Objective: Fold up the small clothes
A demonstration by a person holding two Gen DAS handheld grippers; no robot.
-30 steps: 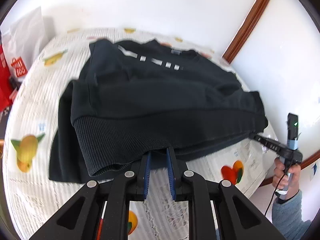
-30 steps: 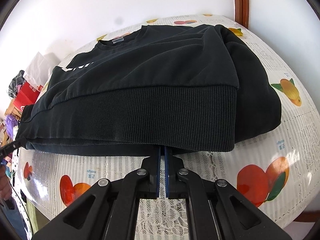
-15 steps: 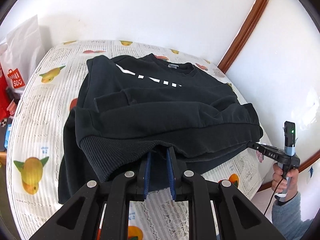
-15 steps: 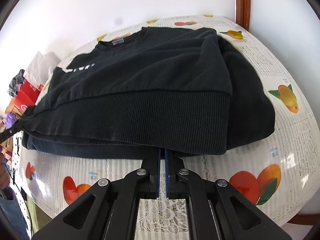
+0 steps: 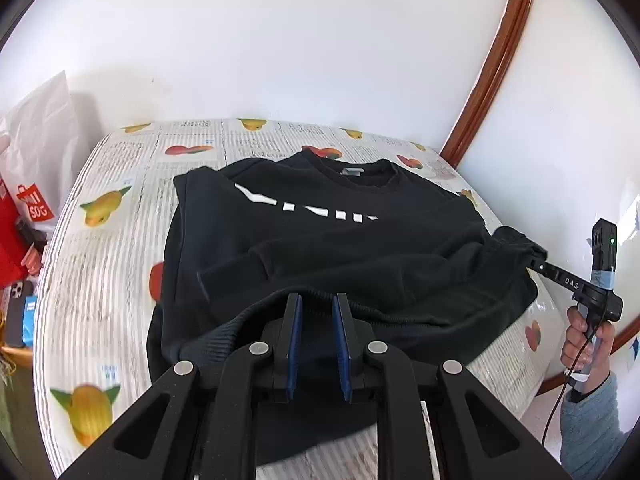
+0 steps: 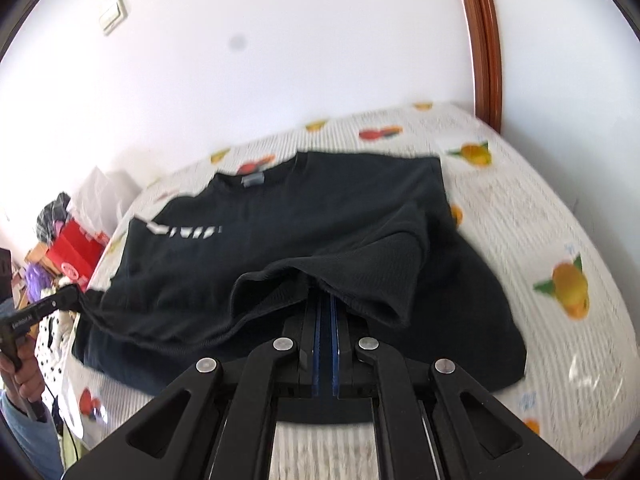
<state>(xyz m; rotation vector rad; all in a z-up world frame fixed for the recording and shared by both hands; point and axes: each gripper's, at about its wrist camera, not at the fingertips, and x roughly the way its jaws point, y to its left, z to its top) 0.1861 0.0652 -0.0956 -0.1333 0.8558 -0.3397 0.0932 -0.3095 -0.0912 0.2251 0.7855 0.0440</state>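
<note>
- Both claws pinch the ribbed bottom edge of the black sweatshirt (image 5: 320,248) and hold that edge up off the bench (image 5: 100,248).
- Left claw (image 5: 316,320): its blue pads (image 5: 294,344) stand a little apart, with a thick fold of the hem squeezed between them.
- Right claw (image 6: 325,312): its pads are pressed almost flat together on a thin bit of hem. From the left wrist view this claw (image 5: 538,261) grips the shirt's far right corner, and a hand (image 5: 582,332) in a grey-blue sleeve holds its handle.
- The sweatshirt lies on the bench, which has a white cloth with fruit pictures on it.
- The neck hole with its grey tag (image 5: 353,171) points away, toward the white wall (image 5: 280,40). The hem points back toward the claws.
- White letters (image 5: 308,208) run across the chest from side to side.
- The shirt's long way goes from side to side across the bench, from one claw to the other.
- The lifted hem sags in a loose curve between the two claws, and it makes a bumpy fold over the lower part of the shirt.
- The top half of the shirt lies flat on the cloth.
- A red and white shopping bag (image 5: 32,200) sits off the bench's left side.
- A brown wooden frame (image 5: 492,64) runs up the wall on the right.
</note>
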